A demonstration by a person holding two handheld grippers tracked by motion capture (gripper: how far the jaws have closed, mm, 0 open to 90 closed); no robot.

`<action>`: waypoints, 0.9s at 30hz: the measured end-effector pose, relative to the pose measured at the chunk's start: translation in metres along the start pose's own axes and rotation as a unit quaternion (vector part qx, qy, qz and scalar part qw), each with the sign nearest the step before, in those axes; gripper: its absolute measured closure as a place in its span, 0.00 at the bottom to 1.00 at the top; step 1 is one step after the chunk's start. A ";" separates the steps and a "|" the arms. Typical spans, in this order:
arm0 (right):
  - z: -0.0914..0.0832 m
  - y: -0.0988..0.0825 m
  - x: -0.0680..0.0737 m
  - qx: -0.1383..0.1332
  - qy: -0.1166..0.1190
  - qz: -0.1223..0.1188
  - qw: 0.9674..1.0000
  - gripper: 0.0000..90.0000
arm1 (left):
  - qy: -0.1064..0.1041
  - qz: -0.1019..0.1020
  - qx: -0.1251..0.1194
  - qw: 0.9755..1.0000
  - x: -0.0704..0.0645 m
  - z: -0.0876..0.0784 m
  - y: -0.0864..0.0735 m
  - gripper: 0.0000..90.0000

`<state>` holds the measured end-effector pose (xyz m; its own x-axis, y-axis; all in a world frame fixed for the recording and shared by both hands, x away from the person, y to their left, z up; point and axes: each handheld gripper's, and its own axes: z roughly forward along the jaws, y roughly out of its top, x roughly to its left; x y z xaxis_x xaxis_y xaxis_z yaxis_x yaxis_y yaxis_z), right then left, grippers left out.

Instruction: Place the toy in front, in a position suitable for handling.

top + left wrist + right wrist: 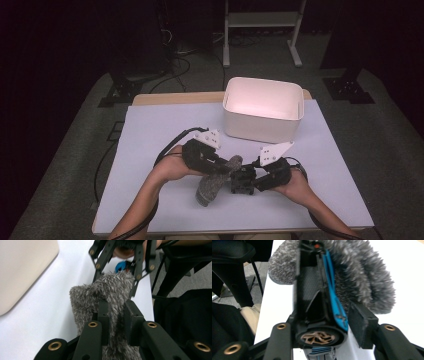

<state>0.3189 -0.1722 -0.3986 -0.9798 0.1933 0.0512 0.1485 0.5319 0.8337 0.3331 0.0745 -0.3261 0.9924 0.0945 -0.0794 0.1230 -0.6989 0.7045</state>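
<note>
High view: the person is working both grippers at the near middle of the white table mat [150,150], with a white plastic bin [262,107] sitting well behind. The left gripper [226,171] is pinching a fuzzy grey sock [212,182], which is draping down toward the near edge. The right gripper [248,181] is meeting it at a small black toy car [242,182], touching the sock's upper end.

Left gripper view: jaws are squeezing together on the sock [110,293], pile bunching between the pads. Soft, light, floppy; probably best gripped at the cuff edge.

Right gripper view: the jaws are standing partly apart around the black and blue toy car [319,302], left pad touching, right pad looking just clear; the sock [367,277] is lying behind it. The car is looking rigid, light, slick plastic; likely best held across its flat sides.
</note>
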 end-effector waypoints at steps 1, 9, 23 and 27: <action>-0.002 -0.001 0.000 -0.002 -0.002 -0.001 1.000 0.59 | -0.002 -0.001 0.000 1.000 0.000 0.001 -0.001 0.86; -0.004 -0.003 0.005 -0.004 -0.014 -0.017 1.000 0.62 | -0.012 -0.002 -0.020 1.000 0.000 -0.001 0.001 0.86; 0.016 0.007 0.008 -0.003 -0.010 -0.034 0.999 0.62 | -0.018 0.044 0.008 0.999 -0.013 0.000 0.038 0.86; 0.019 0.007 0.010 -0.005 -0.012 -0.040 0.999 0.62 | -0.017 0.046 0.023 0.999 -0.014 0.006 0.044 0.86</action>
<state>0.3130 -0.1508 -0.4023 -0.9849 0.1704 -0.0289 0.0685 0.5381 0.8401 0.3245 0.0382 -0.2988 0.9992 0.0037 -0.0404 0.0301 -0.7356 0.6767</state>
